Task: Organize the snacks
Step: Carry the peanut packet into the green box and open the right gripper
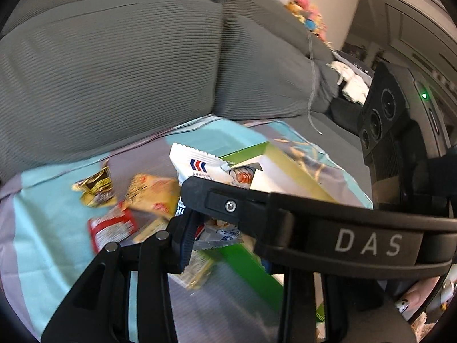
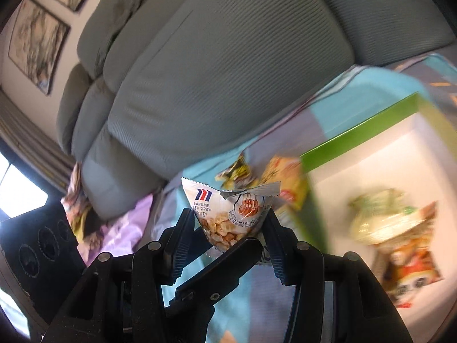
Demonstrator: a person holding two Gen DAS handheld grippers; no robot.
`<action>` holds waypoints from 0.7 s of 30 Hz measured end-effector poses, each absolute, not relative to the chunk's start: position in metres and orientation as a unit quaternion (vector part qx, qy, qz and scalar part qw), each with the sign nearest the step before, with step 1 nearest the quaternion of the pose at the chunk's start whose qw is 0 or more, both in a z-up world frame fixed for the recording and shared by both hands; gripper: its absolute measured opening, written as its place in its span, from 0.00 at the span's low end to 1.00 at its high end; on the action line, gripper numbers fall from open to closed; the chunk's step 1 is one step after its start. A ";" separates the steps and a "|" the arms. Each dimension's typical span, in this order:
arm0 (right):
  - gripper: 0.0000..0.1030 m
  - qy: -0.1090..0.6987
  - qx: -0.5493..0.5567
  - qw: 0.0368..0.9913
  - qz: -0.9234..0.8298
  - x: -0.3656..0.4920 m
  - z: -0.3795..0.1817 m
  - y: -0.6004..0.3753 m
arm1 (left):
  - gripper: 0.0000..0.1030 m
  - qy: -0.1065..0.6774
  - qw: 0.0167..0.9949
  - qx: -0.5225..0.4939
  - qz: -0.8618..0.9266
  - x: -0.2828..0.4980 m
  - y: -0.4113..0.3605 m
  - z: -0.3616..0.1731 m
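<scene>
A white peanut snack packet [image 2: 228,214] with a blue-and-red logo hangs in the air above the cloth, gripped by both grippers at once. My right gripper [image 2: 230,230] pinches its lower part from both sides. My left gripper [image 1: 225,237] is shut on the same packet [image 1: 200,165], and one of its fingers crosses under the packet in the right wrist view. The black bar marked DAS [image 1: 368,243] is the right gripper lying across the left wrist view. A green box [image 2: 357,131] with a white inside stands open to the right, with two snack bags [image 2: 380,223] in it.
Loose snacks lie on the teal and lilac cloth [image 1: 42,228]: a yellow pack [image 1: 151,191], a gold-brown one [image 1: 94,188] and a red one [image 1: 111,228]. Grey sofa cushions [image 2: 228,71] rise behind. The green box [image 1: 288,168] sits just beyond the packet. A hand's painted fingernail [image 1: 411,300] shows at lower right.
</scene>
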State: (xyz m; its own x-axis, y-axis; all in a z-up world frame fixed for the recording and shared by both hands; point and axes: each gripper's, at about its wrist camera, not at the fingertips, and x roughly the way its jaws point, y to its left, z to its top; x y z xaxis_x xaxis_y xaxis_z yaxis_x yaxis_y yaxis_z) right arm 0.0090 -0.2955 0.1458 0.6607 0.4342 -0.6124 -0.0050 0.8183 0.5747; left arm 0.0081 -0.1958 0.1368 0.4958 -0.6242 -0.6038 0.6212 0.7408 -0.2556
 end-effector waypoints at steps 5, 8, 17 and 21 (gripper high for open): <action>0.51 0.370 0.296 0.875 0.096 -0.002 0.149 -0.326 | 0.34 0.347 0.854 0.012 -0.388 0.007 -0.227 0.138; 0.51 0.363 0.311 0.875 0.076 -0.008 0.148 -0.342 | 0.34 0.348 0.847 0.018 -0.402 0.009 -0.241 0.137; 0.51 0.357 0.353 0.864 0.023 -0.018 0.136 -0.386 | 0.34 0.368 0.820 0.031 -0.437 0.016 -0.282 0.123; 0.51 0.363 0.361 0.859 -0.001 -0.019 0.130 -0.398 | 0.34 0.381 0.809 0.036 -0.447 0.019 -0.297 0.116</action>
State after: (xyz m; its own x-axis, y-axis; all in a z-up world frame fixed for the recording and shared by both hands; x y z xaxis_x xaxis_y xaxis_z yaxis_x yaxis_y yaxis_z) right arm -0.0193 -0.3981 0.1301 0.7370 0.2595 -0.6241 0.2639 0.7396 0.6191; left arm 0.0186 -0.2970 0.1161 0.3108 -0.6957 -0.6476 0.7498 0.5982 -0.2828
